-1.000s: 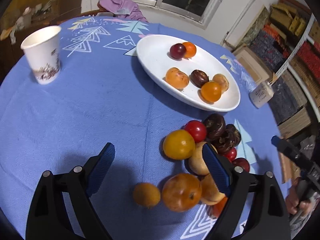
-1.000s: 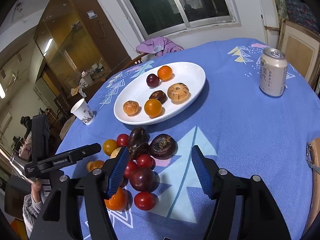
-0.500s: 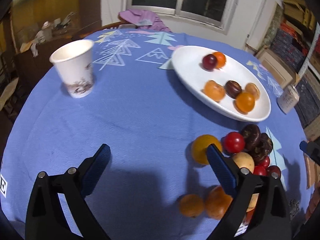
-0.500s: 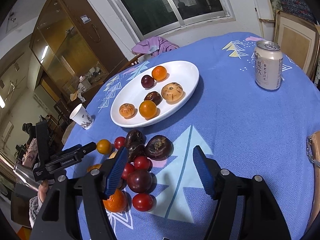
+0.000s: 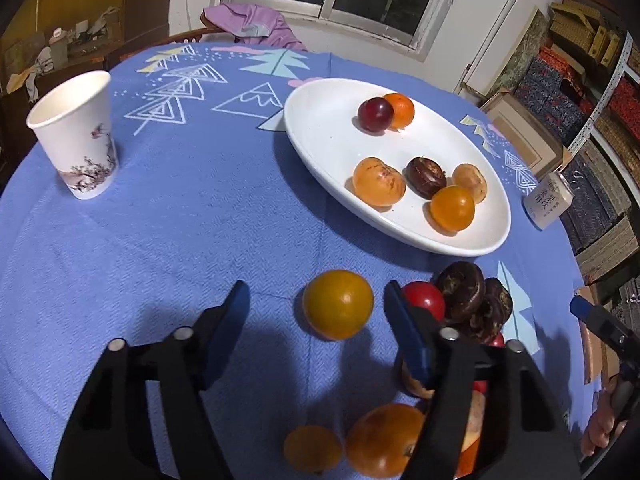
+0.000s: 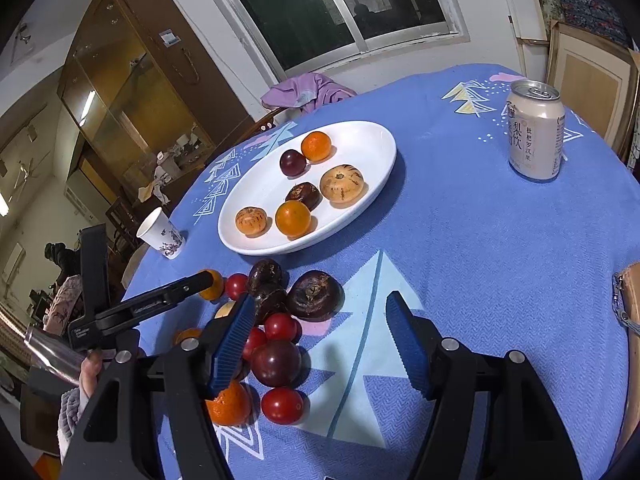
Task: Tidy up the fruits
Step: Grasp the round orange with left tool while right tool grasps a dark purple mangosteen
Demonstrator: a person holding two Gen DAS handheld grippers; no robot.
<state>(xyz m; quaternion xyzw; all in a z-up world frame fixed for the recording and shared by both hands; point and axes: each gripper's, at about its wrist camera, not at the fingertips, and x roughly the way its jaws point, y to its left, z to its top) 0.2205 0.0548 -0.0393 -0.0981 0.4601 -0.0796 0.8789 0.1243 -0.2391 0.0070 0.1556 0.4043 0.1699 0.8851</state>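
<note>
Over the last second the left tongs (image 5: 316, 312) have swung off the middle of the loose heap and settled on one piece: the round yellow-orange fruit (image 5: 338, 304) that sat at the heap's near-left edge now lies squarely between their spread blue pads, at about 12 o'clock from the tool and apart from both pads, resting on the blue patterned cloth of the desk (image 5: 180, 220). Half a second ago that fruit was off to the right, partly behind the right pad; now it is centred, so I judge this a line-up for a pick, with closing not yet begun. The right tongs (image 6: 320, 336) are also spread and empty and have hardly shifted, hanging over bare cloth at about 3 o'clock from the pile of red, dark purple and brown fruits (image 6: 280, 320). The white oval plate (image 5: 320, 140), at about 1 o'clock from the left tongs, carries the same six fruits as before, so nothing has been added in this interval. The small red tomato (image 5: 424, 300) lies just behind the left tool's right pad and could be nudged as the pads close. The white paper cup (image 5: 76, 140) stands well clear at 10 o'clock.
</note>
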